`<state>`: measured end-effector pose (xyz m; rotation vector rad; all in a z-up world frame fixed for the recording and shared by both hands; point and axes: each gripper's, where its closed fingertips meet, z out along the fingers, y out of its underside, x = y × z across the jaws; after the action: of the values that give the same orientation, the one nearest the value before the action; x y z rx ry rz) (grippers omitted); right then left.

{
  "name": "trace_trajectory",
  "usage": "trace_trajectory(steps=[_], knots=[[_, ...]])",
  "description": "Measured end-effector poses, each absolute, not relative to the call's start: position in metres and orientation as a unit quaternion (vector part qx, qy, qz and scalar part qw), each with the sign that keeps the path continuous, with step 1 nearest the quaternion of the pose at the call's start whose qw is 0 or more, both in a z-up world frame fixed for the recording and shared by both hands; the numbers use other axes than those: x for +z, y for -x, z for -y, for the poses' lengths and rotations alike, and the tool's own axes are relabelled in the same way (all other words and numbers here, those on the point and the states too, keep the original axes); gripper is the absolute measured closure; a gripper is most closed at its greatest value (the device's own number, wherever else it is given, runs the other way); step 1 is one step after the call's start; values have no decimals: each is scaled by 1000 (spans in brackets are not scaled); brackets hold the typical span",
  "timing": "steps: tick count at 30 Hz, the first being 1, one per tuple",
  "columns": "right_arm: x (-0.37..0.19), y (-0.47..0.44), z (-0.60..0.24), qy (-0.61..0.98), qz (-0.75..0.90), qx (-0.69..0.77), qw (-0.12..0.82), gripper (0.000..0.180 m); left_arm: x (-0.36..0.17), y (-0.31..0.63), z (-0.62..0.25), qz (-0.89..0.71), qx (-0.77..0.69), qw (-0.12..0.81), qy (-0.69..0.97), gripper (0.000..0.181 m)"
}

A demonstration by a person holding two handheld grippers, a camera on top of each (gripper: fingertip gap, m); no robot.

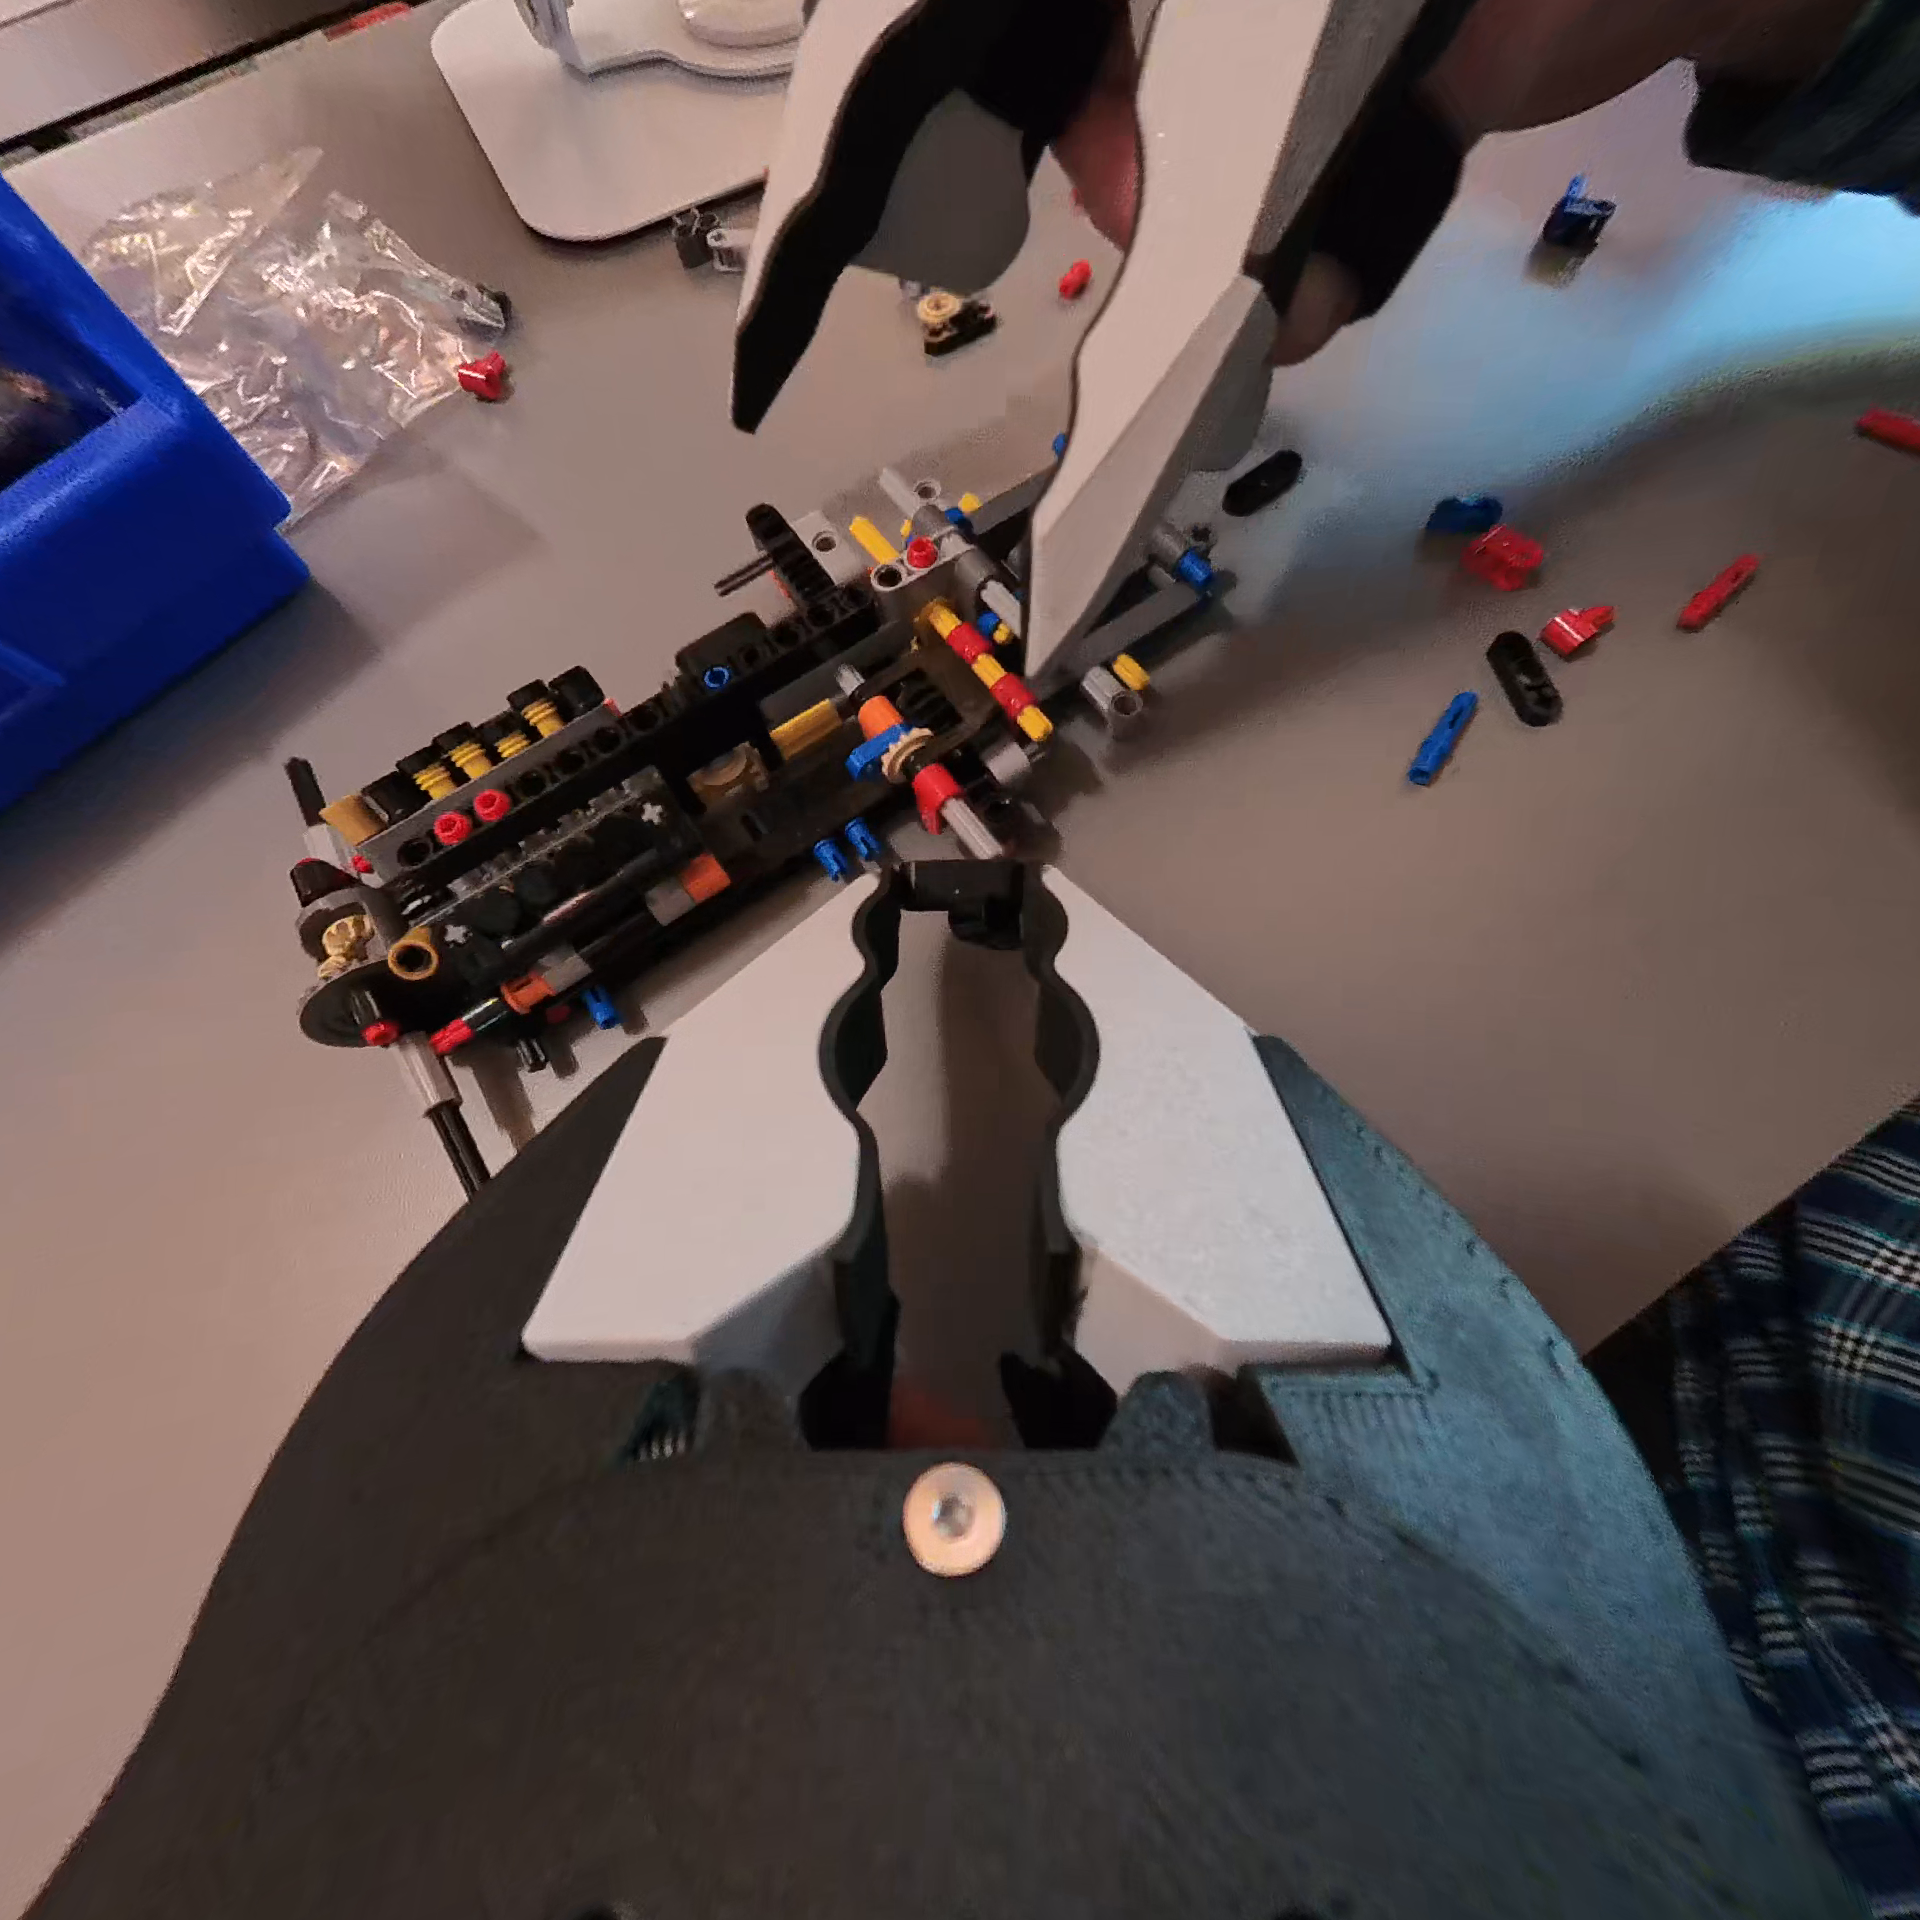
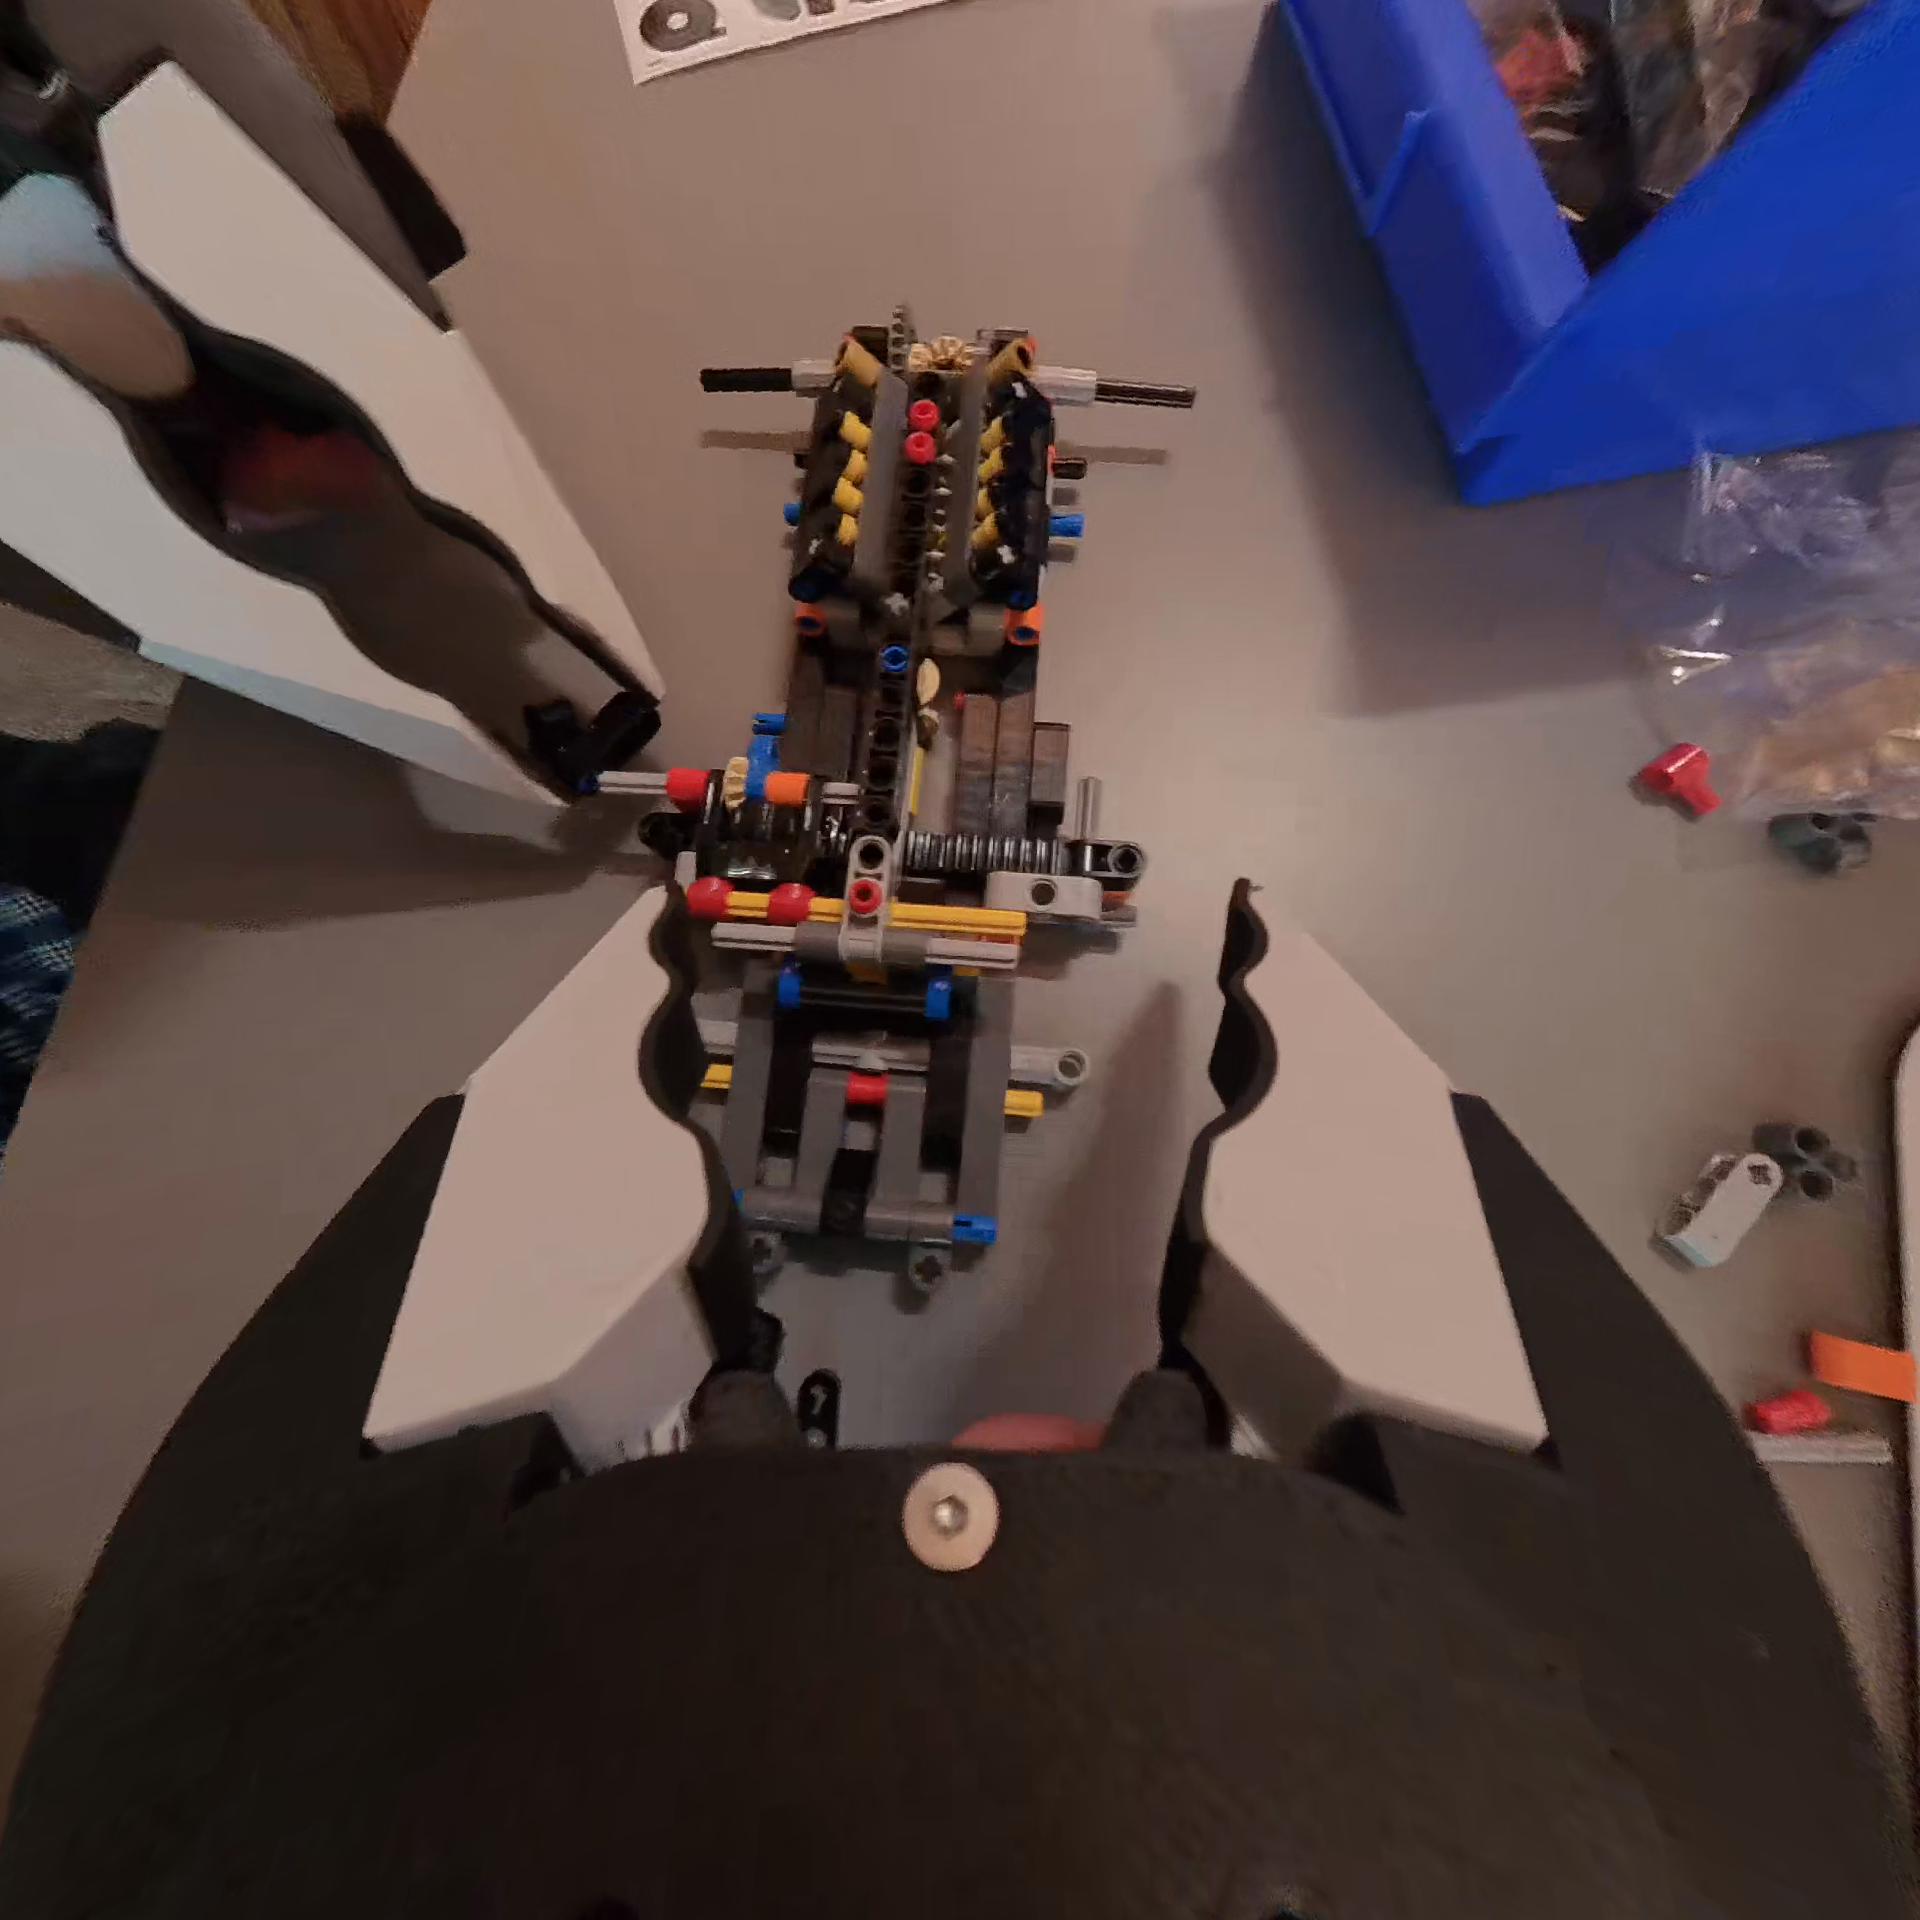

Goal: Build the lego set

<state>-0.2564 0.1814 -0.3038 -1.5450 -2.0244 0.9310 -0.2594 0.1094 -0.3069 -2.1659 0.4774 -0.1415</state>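
Grey table (image 2: 1299, 831) carries one lego chassis (image 2: 914, 727). Left gripper (image 1: 961, 883) pinches one small black piece (image 1: 966, 899) at the chassis's near side axle. Right gripper (image 2: 951, 914) spread wide, straddling the chassis's near end. One blue bin (image 2: 1662, 312) far right.

Right gripper (image 2: 956, 935) hangs wide open, straddling the near end of the lego chassis (image 2: 914, 727) on the grey table (image 2: 1299, 727). Left gripper (image 2: 597, 743) pinches a small black piece (image 2: 592, 727) beside the chassis axle.
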Motion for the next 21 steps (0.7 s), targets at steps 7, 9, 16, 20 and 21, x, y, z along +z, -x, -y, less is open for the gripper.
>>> trace_trajectory(steps=[7,9,16,20,21], knots=[[-317,259,-173,554,733,362,159,87,-307,260,-111,-177,-53,447,875,159],[-318,258,-173,554,733,362,157,90,-308,260,-111,-179,-54,445,876,159],[-300,254,-179,542,739,334,220,100,-306,254,-109,-185,-70,448,872,159],[-287,252,-160,512,752,349,225,117,-307,251,-110,-196,-68,445,871,159],[-287,253,-157,509,755,347,224,116,-307,253,-110,-197,-64,444,872,159]])
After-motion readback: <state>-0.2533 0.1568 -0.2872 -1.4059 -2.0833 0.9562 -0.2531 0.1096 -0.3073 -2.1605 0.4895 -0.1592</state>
